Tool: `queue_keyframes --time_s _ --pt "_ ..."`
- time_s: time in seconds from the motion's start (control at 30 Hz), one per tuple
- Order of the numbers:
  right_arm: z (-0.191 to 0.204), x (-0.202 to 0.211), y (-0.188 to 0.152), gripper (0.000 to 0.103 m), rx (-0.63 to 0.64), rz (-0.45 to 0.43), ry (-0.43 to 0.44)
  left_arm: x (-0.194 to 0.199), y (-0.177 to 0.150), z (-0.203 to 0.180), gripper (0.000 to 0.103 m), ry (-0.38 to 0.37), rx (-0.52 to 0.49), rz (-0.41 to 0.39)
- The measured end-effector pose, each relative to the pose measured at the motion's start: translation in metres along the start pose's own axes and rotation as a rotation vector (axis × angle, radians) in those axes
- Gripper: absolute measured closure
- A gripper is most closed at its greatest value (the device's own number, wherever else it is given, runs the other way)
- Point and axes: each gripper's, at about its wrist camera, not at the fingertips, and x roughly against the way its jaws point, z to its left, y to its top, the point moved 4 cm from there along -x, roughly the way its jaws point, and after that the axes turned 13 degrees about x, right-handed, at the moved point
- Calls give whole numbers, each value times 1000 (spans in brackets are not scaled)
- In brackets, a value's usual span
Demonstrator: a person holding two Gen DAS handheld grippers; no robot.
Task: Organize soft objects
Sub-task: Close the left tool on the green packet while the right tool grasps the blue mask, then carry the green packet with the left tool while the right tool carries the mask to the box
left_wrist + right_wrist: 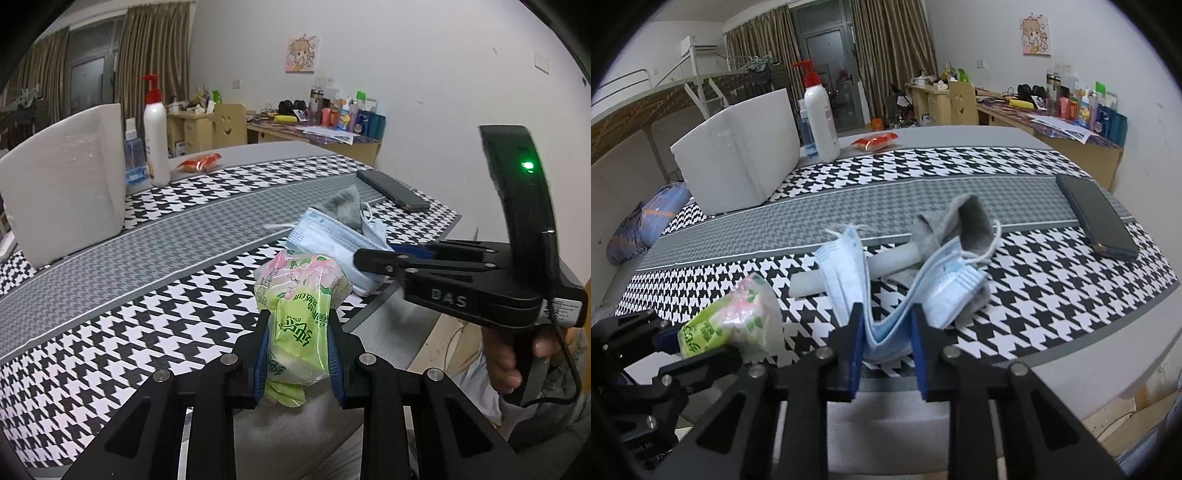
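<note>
My left gripper (298, 325) is shut on a green and pink tissue pack (301, 299), held above the near edge of the houndstooth cloth; it also shows in the right wrist view (727, 317). My right gripper (888, 314) is shut on a stack of blue face masks (886, 295), which folds between the pads. In the left wrist view the right gripper (364, 258) grips the masks (332, 236) from the right. A grey sock (964, 218) and a white foam tube (886, 262) lie under the masks.
A white foam box (738, 155) stands at the back left, with a lotion pump bottle (820, 118) and a blue spray bottle (133, 155) beside it. A red snack packet (875, 142) lies behind. A dark phone (1097, 218) lies right. A cluttered desk (1067, 125) lines the wall.
</note>
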Motion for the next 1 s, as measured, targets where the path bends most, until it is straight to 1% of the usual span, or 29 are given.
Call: queue_keyframes --time_s 0.3,0.7,1.0 --pt "11 32 13 79 20 -78 -10 16 10 7 74 21 6 -52" --pt "17 48 25 78 35 -133 -21 33 22 14 74 62 16 -103" --pt "18 58 37 79 50 -179 -31 41 31 20 74 76 27 -135"
